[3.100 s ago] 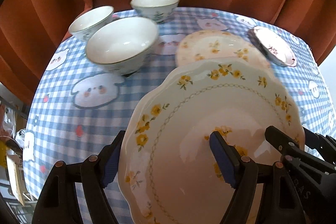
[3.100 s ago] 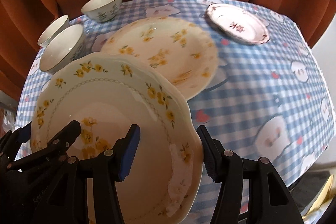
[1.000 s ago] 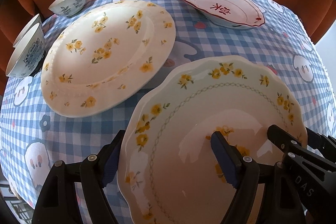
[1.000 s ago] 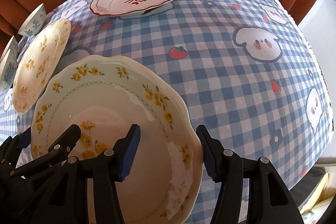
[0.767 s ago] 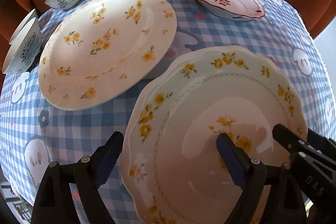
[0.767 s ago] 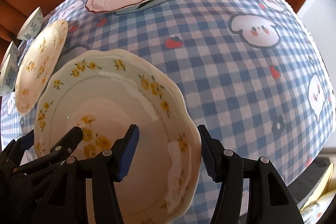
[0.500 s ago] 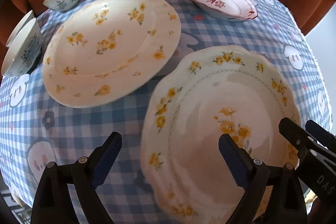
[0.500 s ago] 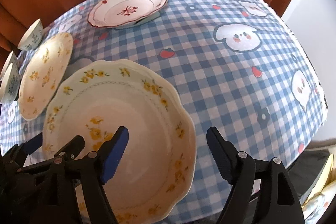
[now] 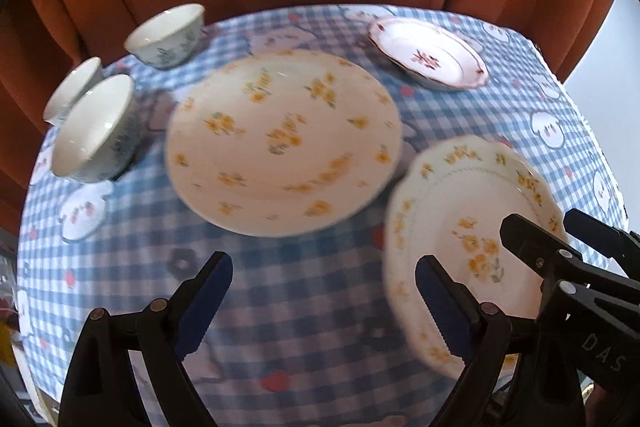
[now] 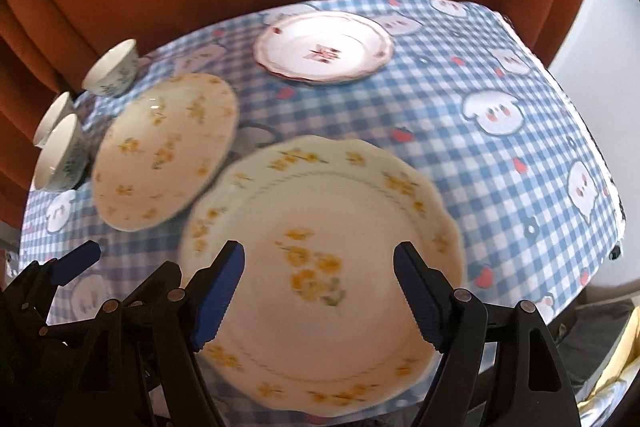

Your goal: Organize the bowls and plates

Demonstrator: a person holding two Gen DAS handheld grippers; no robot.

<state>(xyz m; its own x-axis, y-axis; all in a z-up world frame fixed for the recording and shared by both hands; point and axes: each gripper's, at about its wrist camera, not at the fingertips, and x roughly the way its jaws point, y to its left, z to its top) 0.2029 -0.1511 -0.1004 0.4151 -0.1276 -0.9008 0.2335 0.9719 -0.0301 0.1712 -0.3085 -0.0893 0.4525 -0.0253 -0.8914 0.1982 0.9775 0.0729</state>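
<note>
On the near right of the blue gingham tablecloth (image 9: 304, 307): scalloped cream plate with yellow flowers (image 10: 320, 267), set down flat, unstacked. Just left: round cream yellow-flowered plate (image 9: 284, 143). Far right: red-rimmed white plate (image 9: 430, 55). Far left: three white bowls with green sprigs (image 9: 94, 129), loosely grouped, unnested. Sorting barely begun, by appearance. Left gripper (image 9: 324, 301), right gripper (image 10: 318, 285): angled steeply downward above the table, jaws just spread wide, holding nothing

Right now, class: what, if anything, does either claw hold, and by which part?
Nothing. Both the left claw and right claw stand open, above the scalloped plate lying on the tablecloth.
</note>
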